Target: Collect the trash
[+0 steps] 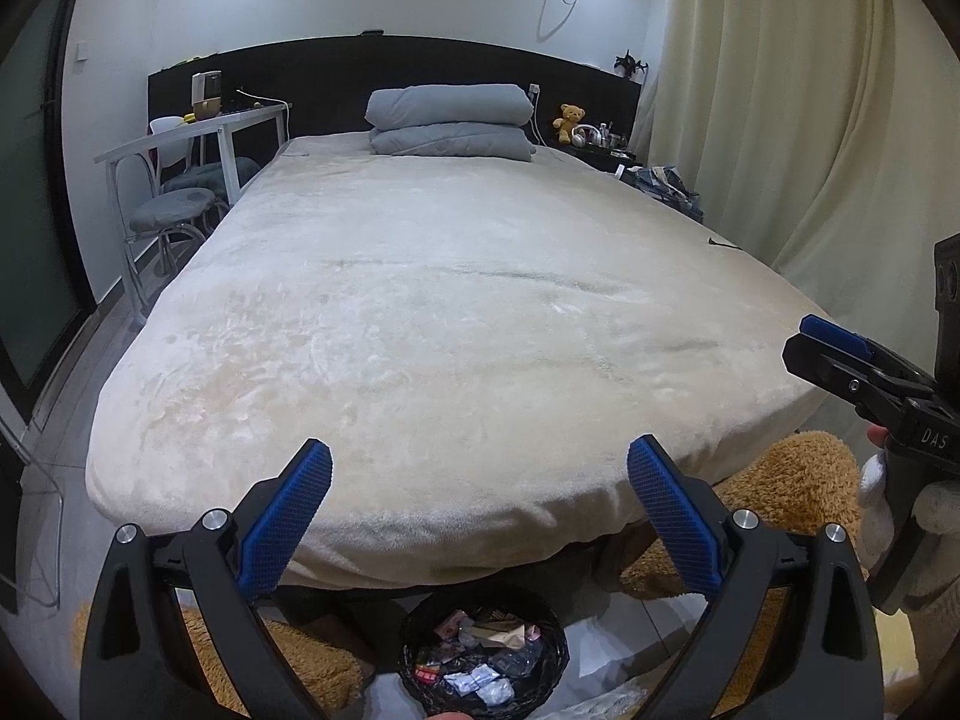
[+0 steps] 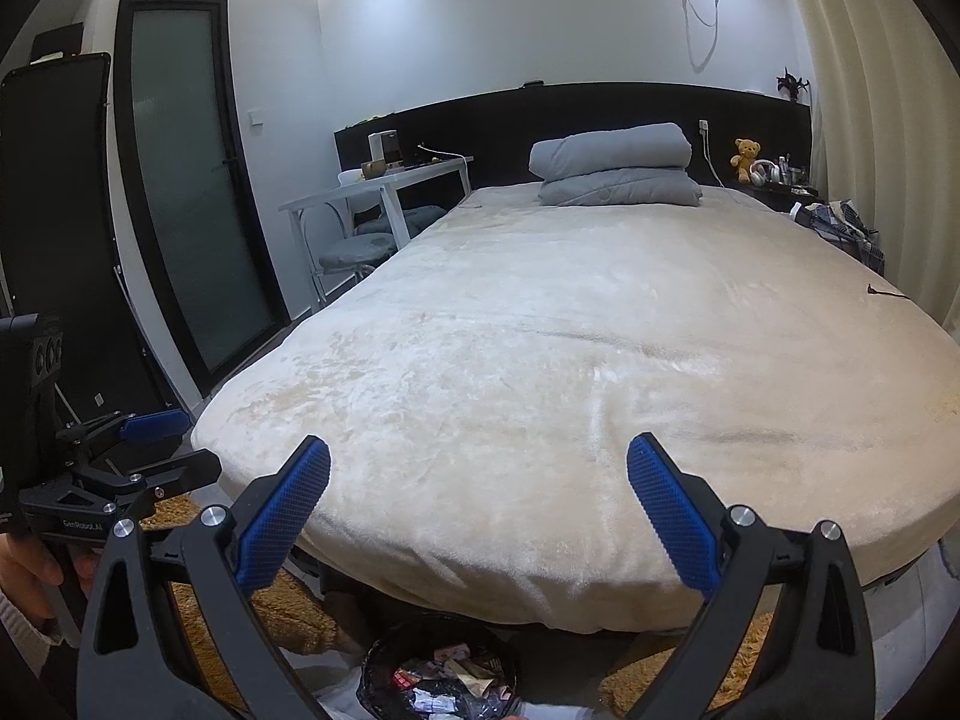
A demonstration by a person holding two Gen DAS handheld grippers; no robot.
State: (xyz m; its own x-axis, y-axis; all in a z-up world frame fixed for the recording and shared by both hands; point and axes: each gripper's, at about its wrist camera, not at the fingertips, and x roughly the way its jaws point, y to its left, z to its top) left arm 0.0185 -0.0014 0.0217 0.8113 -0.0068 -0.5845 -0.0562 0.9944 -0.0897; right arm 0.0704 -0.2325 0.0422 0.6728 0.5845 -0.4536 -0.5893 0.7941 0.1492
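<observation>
A black-lined trash bin (image 1: 543, 603) stands on the floor at the foot of the bed, holding several wrappers and crumpled scraps (image 1: 480, 654). It also shows in the right wrist view (image 2: 384, 654). My left gripper (image 1: 480, 462) is open and empty, held above the bin and over the bed's foot edge. My right gripper (image 2: 479, 459) is open and empty too, above the bin. The right gripper shows at the right edge of the left wrist view (image 1: 840, 354), and the left gripper at the left edge of the right wrist view (image 2: 174, 444).
A wide bed with a cream blanket (image 1: 432, 312) fills the view; a folded grey duvet (image 1: 450, 120) lies at its head. A small dark object (image 1: 720, 244) lies near the bed's right edge. Brown shaggy rug (image 1: 786, 480) lies below. White desk and stools (image 1: 192, 180) stand left.
</observation>
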